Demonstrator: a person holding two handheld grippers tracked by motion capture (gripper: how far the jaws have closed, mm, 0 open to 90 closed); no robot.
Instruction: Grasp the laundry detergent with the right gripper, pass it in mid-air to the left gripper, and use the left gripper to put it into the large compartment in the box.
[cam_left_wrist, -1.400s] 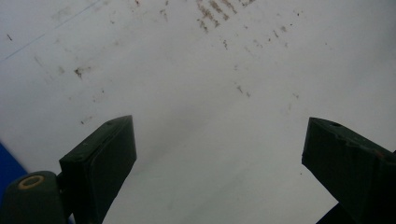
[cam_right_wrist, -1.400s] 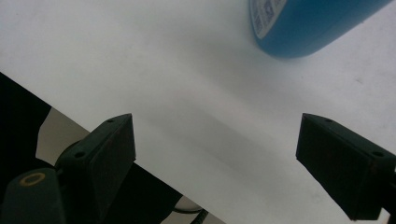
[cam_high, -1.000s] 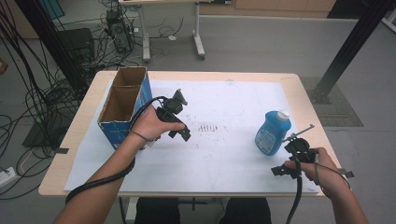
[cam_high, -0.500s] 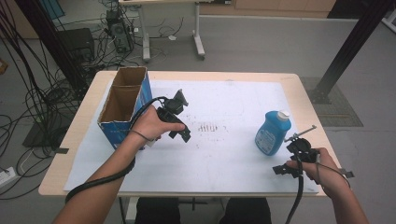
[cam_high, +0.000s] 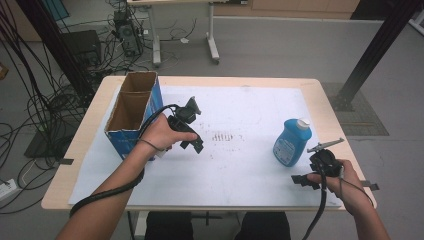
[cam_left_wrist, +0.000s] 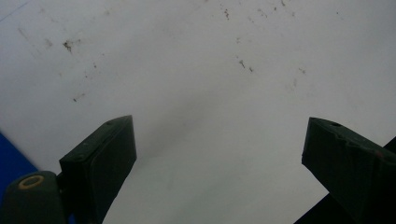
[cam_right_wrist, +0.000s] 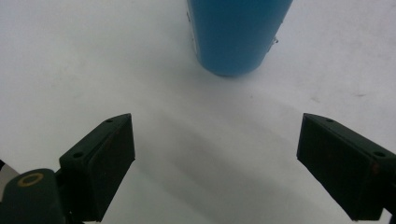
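The right gripper (cam_right_wrist: 215, 154), jaws wide and empty, lines up on the upright blue bottle (cam_right_wrist: 236, 35) for grasping, while the left gripper (cam_left_wrist: 219, 158) idles open beside the cardboard box (cam_high: 131, 112).

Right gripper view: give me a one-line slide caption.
Open right tongs aimed at the upright blue bottle on the white table cover, not yet touching it.

Robotics lab or workshop: bare grey floor (cam_high: 280, 45), cable bundles (cam_high: 35, 100) hanging at left, computer tower (cam_high: 122, 30) on floor, black metal frame post (cam_high: 370, 55), bench (cam_high: 320, 100) under white sheet (cam_high: 250, 110).
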